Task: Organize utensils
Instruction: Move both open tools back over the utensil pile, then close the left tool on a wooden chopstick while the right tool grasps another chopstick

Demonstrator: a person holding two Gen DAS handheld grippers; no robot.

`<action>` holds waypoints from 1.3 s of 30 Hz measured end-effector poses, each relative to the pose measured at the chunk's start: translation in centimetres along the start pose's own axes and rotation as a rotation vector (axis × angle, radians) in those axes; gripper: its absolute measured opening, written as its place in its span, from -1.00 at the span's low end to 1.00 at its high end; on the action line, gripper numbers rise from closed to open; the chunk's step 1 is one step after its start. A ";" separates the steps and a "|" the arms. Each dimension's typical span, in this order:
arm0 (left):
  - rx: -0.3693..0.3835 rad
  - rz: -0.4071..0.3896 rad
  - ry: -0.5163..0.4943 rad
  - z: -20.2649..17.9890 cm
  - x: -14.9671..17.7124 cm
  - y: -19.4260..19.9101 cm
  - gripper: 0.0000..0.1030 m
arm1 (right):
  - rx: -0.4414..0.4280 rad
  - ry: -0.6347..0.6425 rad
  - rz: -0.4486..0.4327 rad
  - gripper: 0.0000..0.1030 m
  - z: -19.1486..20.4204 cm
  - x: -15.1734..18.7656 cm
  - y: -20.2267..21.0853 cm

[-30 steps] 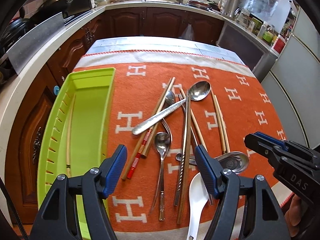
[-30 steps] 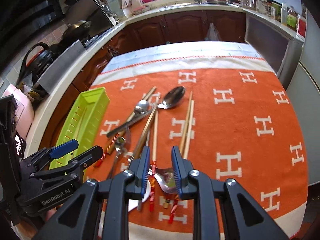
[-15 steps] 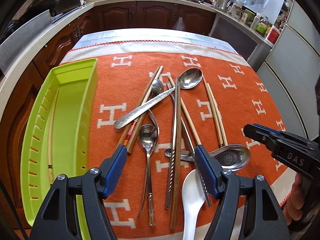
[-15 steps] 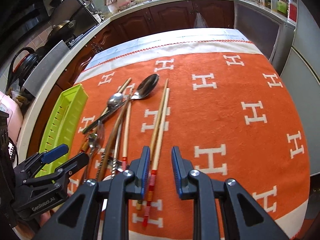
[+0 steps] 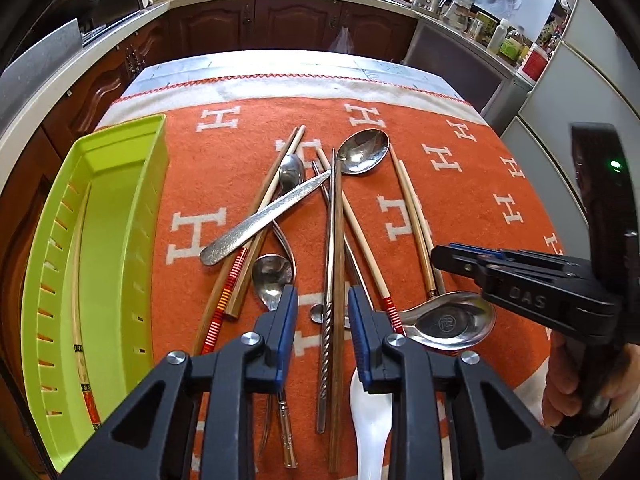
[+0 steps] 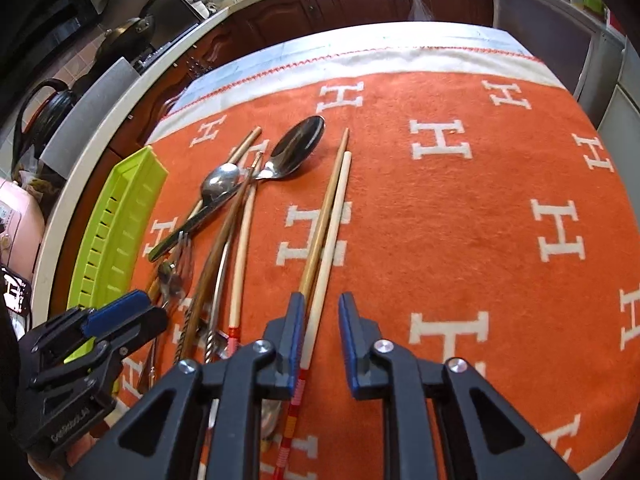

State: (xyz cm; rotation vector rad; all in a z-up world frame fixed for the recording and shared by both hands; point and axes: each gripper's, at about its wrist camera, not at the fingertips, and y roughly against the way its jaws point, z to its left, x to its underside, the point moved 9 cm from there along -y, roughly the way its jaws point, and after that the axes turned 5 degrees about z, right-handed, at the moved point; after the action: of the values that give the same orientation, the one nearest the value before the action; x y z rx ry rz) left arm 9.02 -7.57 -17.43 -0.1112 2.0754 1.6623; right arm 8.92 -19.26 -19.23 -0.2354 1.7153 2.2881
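A pile of utensils lies on the orange cloth: a large metal spoon [image 5: 362, 152], smaller spoons [image 5: 272, 278], a twisted metal chopstick [image 5: 328, 304], wooden chopsticks [image 5: 414, 216], a metal soup spoon [image 5: 448, 322] and a white ceramic spoon [image 5: 370, 420]. A lime green tray [image 5: 116, 240] at the left holds one chopstick [image 5: 78, 280]. My left gripper [image 5: 322, 312] is partly open, empty, over the twisted chopstick. My right gripper [image 6: 319, 326] is partly open, empty, over the near ends of the wooden chopstick pair [image 6: 326, 220], and shows side-on in the left view [image 5: 452, 256].
The orange cloth [image 6: 460, 208] with white H marks covers the table; its right half holds nothing. Kitchen counters, dark wood cabinets [image 5: 280, 28] and a kettle lie beyond the far edge. The table's left edge runs beside the tray.
My left gripper's jaws have narrowed from wide open and it has moved forward over the pile. My right gripper has shifted right, from over the pile to the wooden chopstick pair.
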 end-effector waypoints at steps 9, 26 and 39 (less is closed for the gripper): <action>0.015 -0.003 0.001 -0.4 -0.5 0.1 -0.54 | 0.017 0.033 0.019 -0.86 0.3 -0.2 -0.5; 0.150 0.104 0.001 -4.4 -4.0 -2.6 -0.54 | -0.003 -0.052 0.031 -0.89 -1.3 -0.6 -0.3; 0.052 0.208 -0.014 -7.4 -4.7 -7.8 -0.55 | -0.054 -0.145 0.016 -0.89 -4.0 0.8 0.8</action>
State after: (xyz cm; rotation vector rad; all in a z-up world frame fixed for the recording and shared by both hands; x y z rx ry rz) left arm 13.65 -17.63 -21.43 0.1369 2.1798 1.7198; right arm 7.83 -23.18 -19.84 -0.0644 1.5908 2.3038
